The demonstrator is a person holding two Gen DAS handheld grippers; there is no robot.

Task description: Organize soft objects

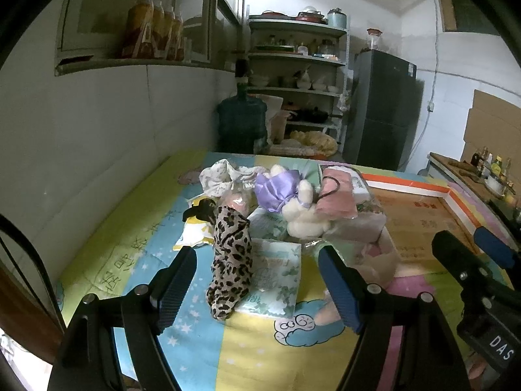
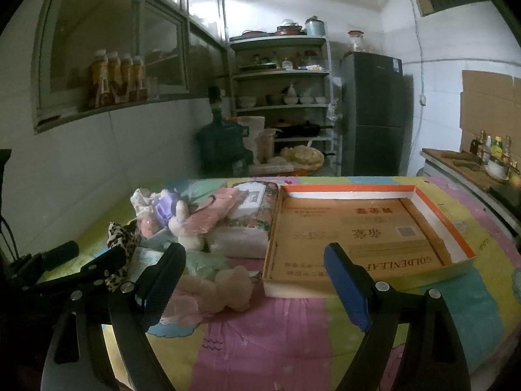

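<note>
A heap of soft things lies on the colourful tablecloth [image 1: 247,352]. A leopard-print cloth [image 1: 232,260] lies nearest, between the spread fingers of my left gripper [image 1: 257,285], which is open and does not touch it. Behind it sit a white plush toy [image 1: 302,215] with a purple cloth [image 1: 275,189], a pink cloth pack [image 1: 335,195] and tissue packs [image 1: 276,270]. My right gripper [image 2: 252,288] is open over the cloth, with nothing between its fingers. A pale pink plush [image 2: 224,288] lies just beyond its left finger. An open shallow cardboard box [image 2: 364,228] stands to the right.
A white wall borders the table on the left. Beyond the far edge stand a blue water jug [image 1: 242,123], a shelf rack [image 1: 296,75] with dishes and a dark fridge [image 1: 381,107]. A counter with bottles [image 2: 488,156] is at the right.
</note>
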